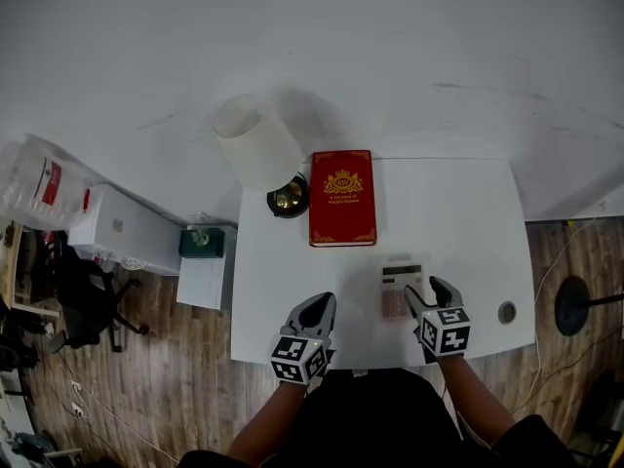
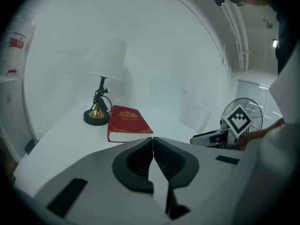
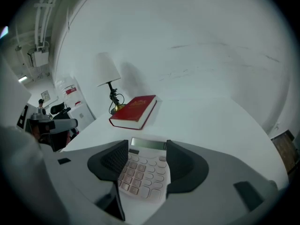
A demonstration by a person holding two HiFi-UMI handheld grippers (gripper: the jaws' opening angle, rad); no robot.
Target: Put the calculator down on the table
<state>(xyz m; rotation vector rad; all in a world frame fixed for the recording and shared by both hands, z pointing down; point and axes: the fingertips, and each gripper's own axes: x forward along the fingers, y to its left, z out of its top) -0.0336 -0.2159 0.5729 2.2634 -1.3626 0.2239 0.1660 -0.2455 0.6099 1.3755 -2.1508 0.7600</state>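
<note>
The table (image 1: pixel 468 203) was left bare across its right side and at its front left. The back left corner was taken up by a lamp (image 1: pixel 258 144) and a book (image 1: pixel 342 197) just beside it; a calculator (image 1: pixel 401 288) was laid near the front edge.

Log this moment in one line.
left gripper shut, empty | right gripper open, calculator between its jaws | calculator lying on table

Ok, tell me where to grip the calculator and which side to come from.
Grip the calculator across its two long side edges, coming in from the table's near edge, angled down. It lies flat on the table with its display end away from you, so its narrow width is what fits between jaws. The right gripper has its jaws open either side of it.
</note>
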